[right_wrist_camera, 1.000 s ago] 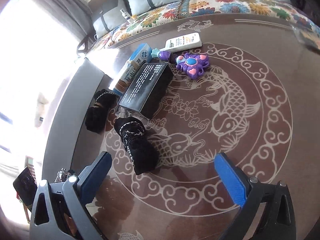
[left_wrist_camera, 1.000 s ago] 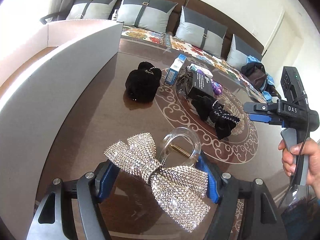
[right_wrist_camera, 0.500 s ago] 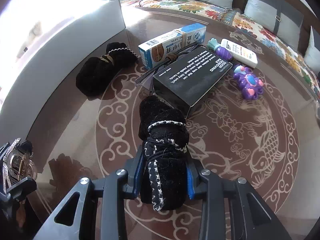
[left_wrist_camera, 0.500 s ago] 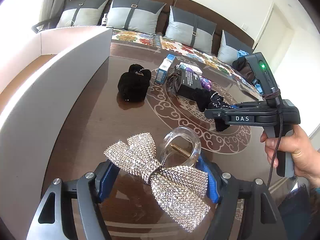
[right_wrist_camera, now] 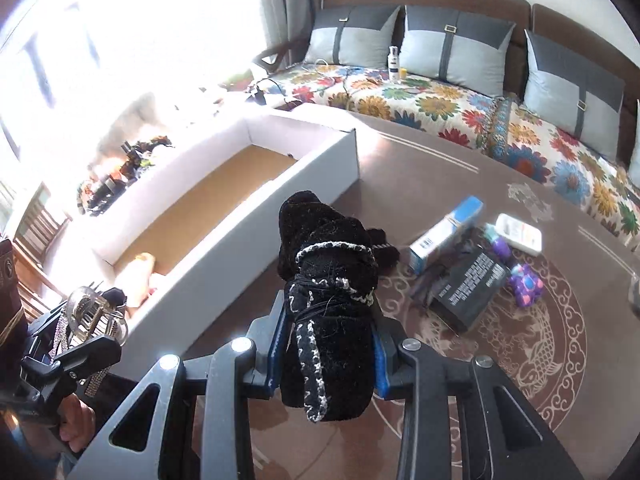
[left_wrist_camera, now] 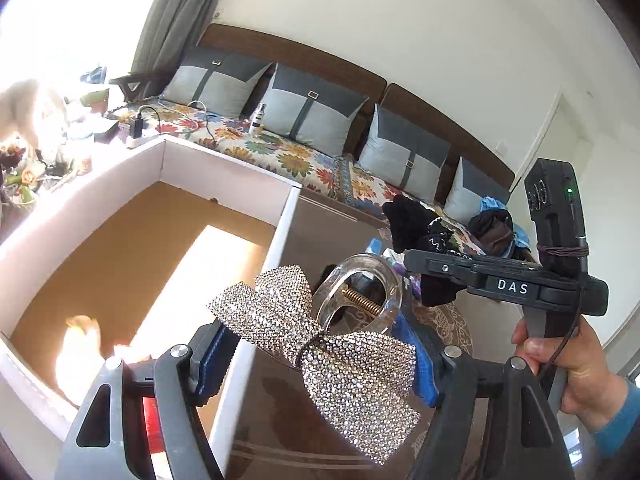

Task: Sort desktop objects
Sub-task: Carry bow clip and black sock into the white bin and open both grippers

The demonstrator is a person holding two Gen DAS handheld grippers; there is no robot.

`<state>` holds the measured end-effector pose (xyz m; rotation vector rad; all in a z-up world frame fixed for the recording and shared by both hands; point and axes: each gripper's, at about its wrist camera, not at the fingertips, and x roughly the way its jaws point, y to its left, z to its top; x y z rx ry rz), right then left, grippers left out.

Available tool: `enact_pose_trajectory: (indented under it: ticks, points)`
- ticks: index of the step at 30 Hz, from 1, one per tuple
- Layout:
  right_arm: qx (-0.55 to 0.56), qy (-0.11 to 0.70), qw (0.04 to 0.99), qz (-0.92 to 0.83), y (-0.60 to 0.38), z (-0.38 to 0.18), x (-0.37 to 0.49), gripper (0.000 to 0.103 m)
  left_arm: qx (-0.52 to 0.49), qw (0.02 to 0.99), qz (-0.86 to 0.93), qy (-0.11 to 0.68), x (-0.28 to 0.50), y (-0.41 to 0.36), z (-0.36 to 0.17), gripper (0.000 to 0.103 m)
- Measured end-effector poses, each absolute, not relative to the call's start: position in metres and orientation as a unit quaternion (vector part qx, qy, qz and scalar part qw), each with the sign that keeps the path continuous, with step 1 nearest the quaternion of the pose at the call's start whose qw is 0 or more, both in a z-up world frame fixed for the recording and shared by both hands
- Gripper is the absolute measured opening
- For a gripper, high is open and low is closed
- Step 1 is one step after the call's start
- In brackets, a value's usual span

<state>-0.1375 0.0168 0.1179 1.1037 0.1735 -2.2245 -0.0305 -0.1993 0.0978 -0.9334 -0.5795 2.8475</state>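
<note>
Two grippers, one in each of my hands, and each is clamped on a hair accessory. My left gripper (left_wrist_camera: 320, 348) has its blue pads pressed in on a rhinestone bow hair clip (left_wrist_camera: 320, 344), whose clear claw with a brass spring stands up behind the sparkling bow. It hangs in the air right over the near wall of the white cardboard box (left_wrist_camera: 224, 168), with the bow partly above the box edge and partly above the brown table (left_wrist_camera: 328, 224). The box floor is bare brown card, lit by a bright patch of sun, with something pale lying at the near end that I cannot make out in the glare.

My right gripper (right_wrist_camera: 328, 354) is closed tight on a black fuzzy hair tie (right_wrist_camera: 326, 304) with white stitched trim, which sticks up tall between the pads. It is lifted clear of the table, just beside the long outer wall of the box. From the left wrist view my right hand (left_wrist_camera: 576, 376) shows around the handle of that tool.

Left on the patterned table top, well apart from the box, are a blue and white carton (right_wrist_camera: 446, 236), a black box with white print (right_wrist_camera: 468, 292), a purple toy (right_wrist_camera: 524, 282) and a small white packet (right_wrist_camera: 518, 234). A second black fuzzy piece (right_wrist_camera: 382, 248) lies on the table behind the one I hold, near the carton
</note>
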Motion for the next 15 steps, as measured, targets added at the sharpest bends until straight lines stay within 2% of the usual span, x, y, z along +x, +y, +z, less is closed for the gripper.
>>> enact_pose_trajectory:
  ticks: [6, 12, 14, 15]
  points:
    - [0.385, 0.081, 0.394, -0.831, -0.103, 0.142, -0.120, 0.035, -0.353, -0.054, 0.914, -0.193, -0.048, -0.291, 0.077, 0.072]
    - [0.405, 0.119, 0.407, -0.810, -0.181, 0.104, -0.119, 0.036, -0.439, -0.104, 0.873, -0.184, -0.068, -0.335, 0.024, 0.072]
    - [0.435, 0.127, 0.405, -0.794, -0.198, 0.081, -0.124, 0.041, -0.466, -0.120, 0.856, -0.189, -0.069, -0.341, 0.007, 0.072]
    - [0.449, 0.129, 0.401, -0.788, -0.205, 0.071, -0.126, 0.054, -0.473, -0.124, 0.851, -0.192, -0.068, -0.343, 0.001, 0.073]
